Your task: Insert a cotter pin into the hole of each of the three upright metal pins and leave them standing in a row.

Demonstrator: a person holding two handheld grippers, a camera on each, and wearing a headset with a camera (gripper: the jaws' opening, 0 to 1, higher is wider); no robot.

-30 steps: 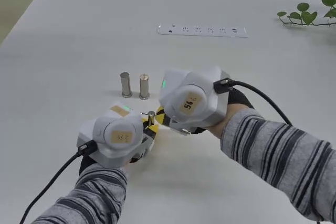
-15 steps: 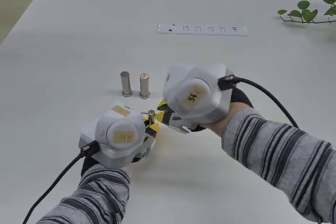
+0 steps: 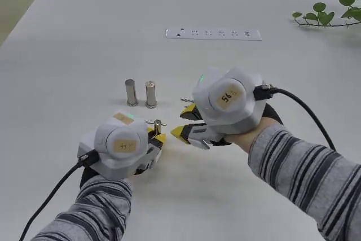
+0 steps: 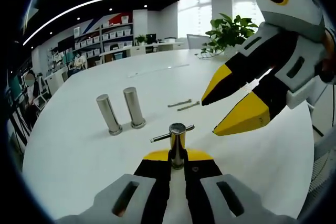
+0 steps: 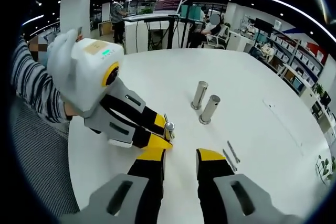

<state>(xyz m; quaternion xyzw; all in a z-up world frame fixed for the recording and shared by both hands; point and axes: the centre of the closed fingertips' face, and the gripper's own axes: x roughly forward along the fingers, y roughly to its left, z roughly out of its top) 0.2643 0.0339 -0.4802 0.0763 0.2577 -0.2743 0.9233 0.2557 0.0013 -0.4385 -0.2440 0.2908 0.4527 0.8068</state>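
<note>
My left gripper (image 3: 157,134) is shut on a short metal pin (image 4: 177,148), held upright between its yellow-tipped jaws. A cotter pin (image 4: 172,134) lies crosswise through the hole near that pin's top (image 3: 157,123). My right gripper (image 3: 184,121) hovers open just right of it, touching nothing, its jaws (image 4: 236,98) pointing at the pin. Two more metal pins (image 3: 131,92) (image 3: 150,93) stand upright side by side behind the left gripper. Two loose cotter pins (image 4: 184,105) lie on the table near the right gripper. In the right gripper view the held pin (image 5: 169,127) sits ahead of my own open jaws (image 5: 181,159).
A white power strip (image 3: 213,34) lies across the far middle of the white table (image 3: 67,55). A green plant (image 3: 333,11) trails at the far right. Cables run back from both grippers.
My right gripper has drawn back to the right, away from the held pin, and now stands open. The cotter pin stays in the pin's hole. The left gripper has hardly moved.
</note>
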